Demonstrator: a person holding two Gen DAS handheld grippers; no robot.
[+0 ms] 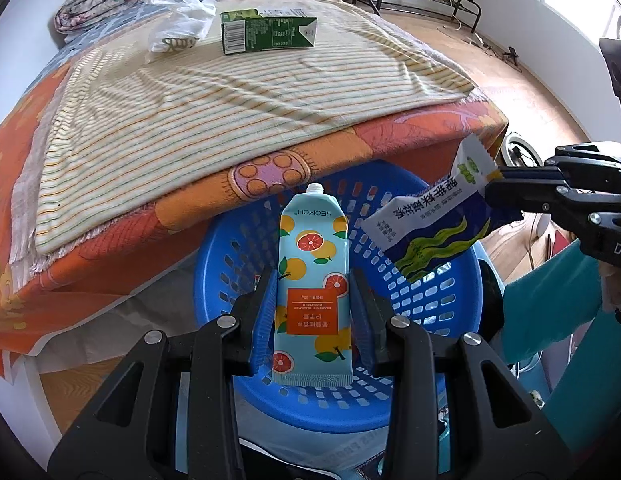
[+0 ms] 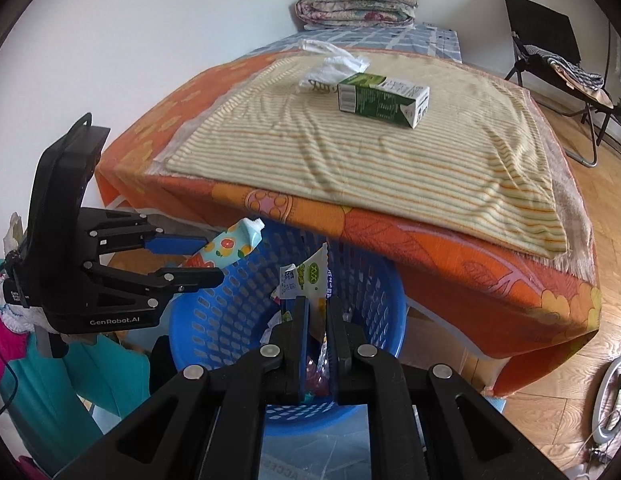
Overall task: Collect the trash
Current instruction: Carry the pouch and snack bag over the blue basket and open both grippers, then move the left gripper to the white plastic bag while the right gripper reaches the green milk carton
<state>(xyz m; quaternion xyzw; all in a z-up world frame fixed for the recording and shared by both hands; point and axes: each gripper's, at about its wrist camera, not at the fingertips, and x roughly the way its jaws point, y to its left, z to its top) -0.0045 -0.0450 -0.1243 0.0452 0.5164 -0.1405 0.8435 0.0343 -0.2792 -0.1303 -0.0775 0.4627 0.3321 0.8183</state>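
My left gripper (image 1: 313, 292) is shut on a light-blue hand cream tube (image 1: 312, 280) printed with oranges, held over the blue perforated basket (image 1: 450, 304). It also shows in the right wrist view (image 2: 198, 258), with the tube (image 2: 230, 242) above the basket (image 2: 230, 312). My right gripper (image 2: 317, 320) is shut on a white and blue snack packet (image 2: 306, 280), seen in the left wrist view (image 1: 434, 224) above the basket's right side. A green carton (image 1: 268, 31) and a white plastic bag (image 1: 178, 26) lie on the striped cloth on the bed.
The bed (image 2: 450, 264) with an orange cover overhangs the basket. A folded quilt (image 2: 356, 6) lies at its far end. A folding chair (image 2: 550, 52) stands on the wooden floor at the right. A ring light (image 2: 612, 400) lies on the floor.
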